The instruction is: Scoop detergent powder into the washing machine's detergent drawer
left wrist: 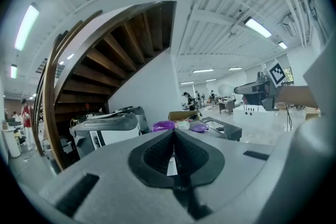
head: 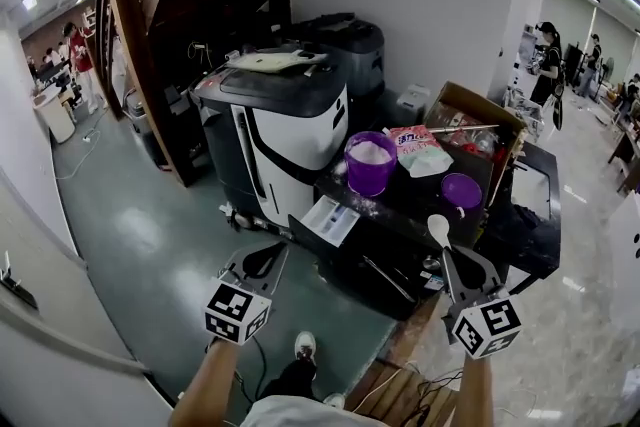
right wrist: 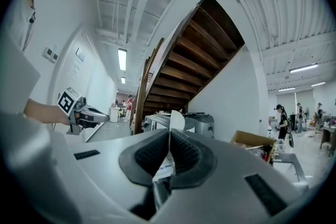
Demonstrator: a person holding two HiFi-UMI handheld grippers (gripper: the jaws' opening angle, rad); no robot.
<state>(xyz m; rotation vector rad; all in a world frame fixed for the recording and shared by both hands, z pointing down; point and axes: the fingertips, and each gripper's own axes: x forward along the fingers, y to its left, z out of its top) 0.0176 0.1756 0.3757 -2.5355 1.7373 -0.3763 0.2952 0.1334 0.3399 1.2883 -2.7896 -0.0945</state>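
A purple tub [head: 370, 162] of white powder stands on the black washing machine's top [head: 415, 205], with its purple lid [head: 461, 190] lying to the right. The white detergent drawer [head: 330, 220] is pulled out at the machine's front left. My right gripper [head: 447, 255] hovers in front of the machine, shut on a white scoop [head: 438, 230]; the scoop [right wrist: 176, 120] stands upright between the jaws and looks empty. My left gripper [head: 262, 260] is shut with nothing in it, low and left of the drawer. In the left gripper view the tub [left wrist: 164, 126] is far ahead.
A detergent bag [head: 418, 150] lies behind the tub. An open cardboard box [head: 480, 120] stands at the back right. A black-and-white machine [head: 280, 125] stands left of the washer, under a wooden staircase [head: 150, 35]. People stand far off at both sides.
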